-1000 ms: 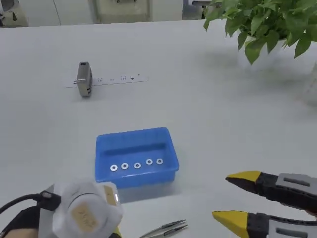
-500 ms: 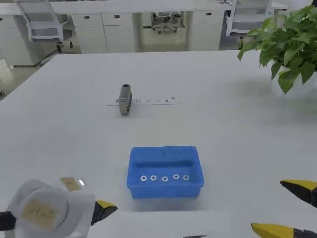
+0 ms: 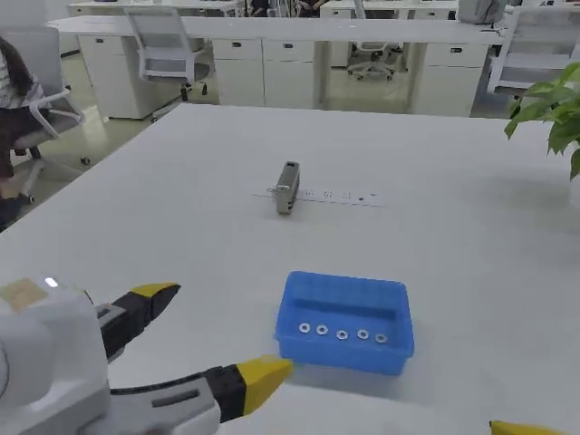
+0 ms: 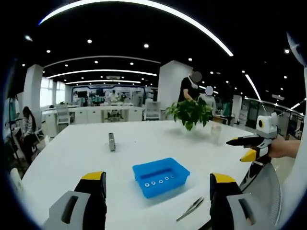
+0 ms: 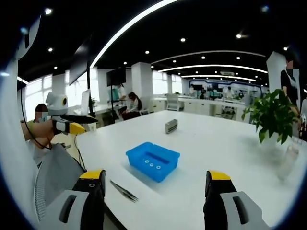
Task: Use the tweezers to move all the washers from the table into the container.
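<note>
Looking across the white counter (image 3: 181,199), finding the blue container (image 3: 340,355) at 5 o'clock in the head view. Holding the left tool (image 3: 228,328) wide and empty at 7 o'clock; holding the right tool (image 4: 238,149) equally wide, gripping nothing. Seeing the tweezers (image 4: 190,209) lying loose by the counter's near edge, and five washers (image 3: 342,334) in a row inside the container. Probably risking a careless swing nudging the container or sweeping the tweezers off the edge

table (image 3: 181,181): wide, white, matte, stretching to 12 o'clock
drawer cabinets (image 3: 263,74): white row beyond it, 12 o'clock
office chair (image 3: 159,45): grey, 11 o'clock
plant (image 3: 551,109): green leaves, 2 o'clock
ceiling (image 4: 144,28): dark, round spotlights (image 4: 89,41), curved strip lights (image 4: 105,57)
pillar (image 4: 170,84): white, square
</note>
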